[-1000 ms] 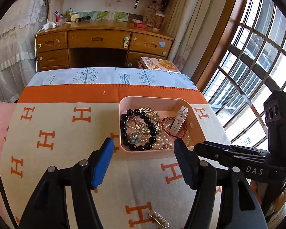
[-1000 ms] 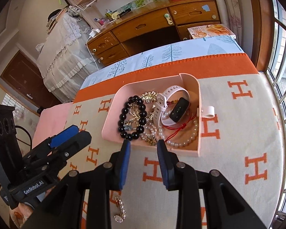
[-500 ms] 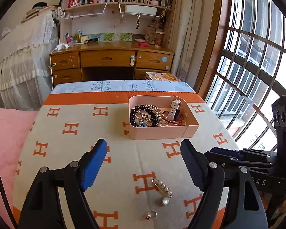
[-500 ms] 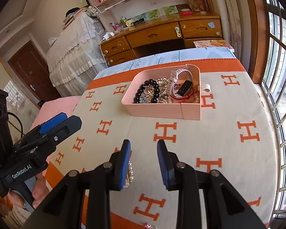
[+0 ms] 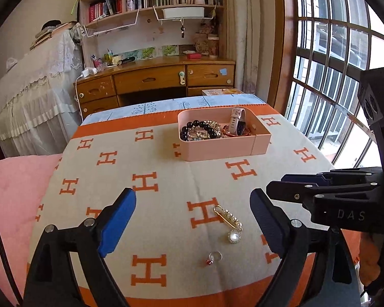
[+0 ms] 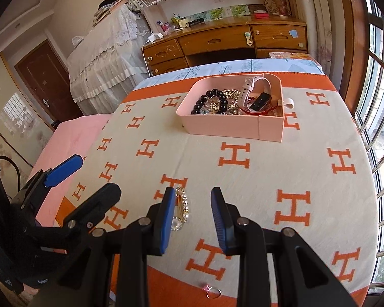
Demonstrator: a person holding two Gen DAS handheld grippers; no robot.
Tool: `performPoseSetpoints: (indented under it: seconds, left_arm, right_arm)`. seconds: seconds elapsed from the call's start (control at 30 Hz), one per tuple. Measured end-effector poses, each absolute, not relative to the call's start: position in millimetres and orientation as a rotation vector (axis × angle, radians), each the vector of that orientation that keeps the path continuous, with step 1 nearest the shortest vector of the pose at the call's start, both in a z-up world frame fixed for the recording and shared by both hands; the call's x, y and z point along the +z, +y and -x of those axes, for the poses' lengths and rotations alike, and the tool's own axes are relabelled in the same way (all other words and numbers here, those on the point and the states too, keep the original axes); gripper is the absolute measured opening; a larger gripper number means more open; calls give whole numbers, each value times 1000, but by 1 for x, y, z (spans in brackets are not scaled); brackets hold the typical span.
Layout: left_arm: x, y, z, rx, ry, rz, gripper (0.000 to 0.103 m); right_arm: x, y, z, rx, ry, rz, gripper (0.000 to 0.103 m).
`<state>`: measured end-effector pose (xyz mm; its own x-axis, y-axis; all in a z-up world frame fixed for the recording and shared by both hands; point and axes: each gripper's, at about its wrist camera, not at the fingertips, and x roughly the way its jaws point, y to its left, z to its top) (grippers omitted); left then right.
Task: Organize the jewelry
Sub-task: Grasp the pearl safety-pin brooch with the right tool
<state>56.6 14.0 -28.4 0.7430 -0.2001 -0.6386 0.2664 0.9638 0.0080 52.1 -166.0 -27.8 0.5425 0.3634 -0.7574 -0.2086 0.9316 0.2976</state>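
Left gripper [image 5: 193,212] is held above the table [image 5: 166,179], jaws released wide, nothing gripped. Brooch [image 5: 229,220] is seen on the cloth between and just ahead of the left jaws, nearer the right one; ring [image 5: 215,256] lies just behind it, also between them. Right gripper [image 6: 192,212] jaws are released to a narrower gap, nothing gripped; brooch [image 6: 181,208] is seen just beside its left pad [image 6: 166,217], partly hidden by it, contact cannot be told. Ring [image 6: 213,292] lies under the right gripper. Tray [image 5: 217,151] with bracelets [image 5: 199,130] and watch [image 5: 236,124] sits well ahead of both.
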Motion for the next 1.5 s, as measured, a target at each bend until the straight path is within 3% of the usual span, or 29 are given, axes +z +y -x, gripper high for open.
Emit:
performPoseSetpoints:
  seconds: [0.63, 1.2, 1.5]
  left_arm:
    - [-76, 36, -66, -217, 835, -61, 89]
    - [-89, 79, -86, -133, 888, 65, 89]
    - [-88, 82, -86, -128, 880, 66, 89]
  right_arm:
    - [-70, -143, -63, 372, 1072, -85, 29]
    - [-74, -128, -90, 373, 1138, -45, 29]
    - [-85, -92, -81, 383, 1091, 256, 29]
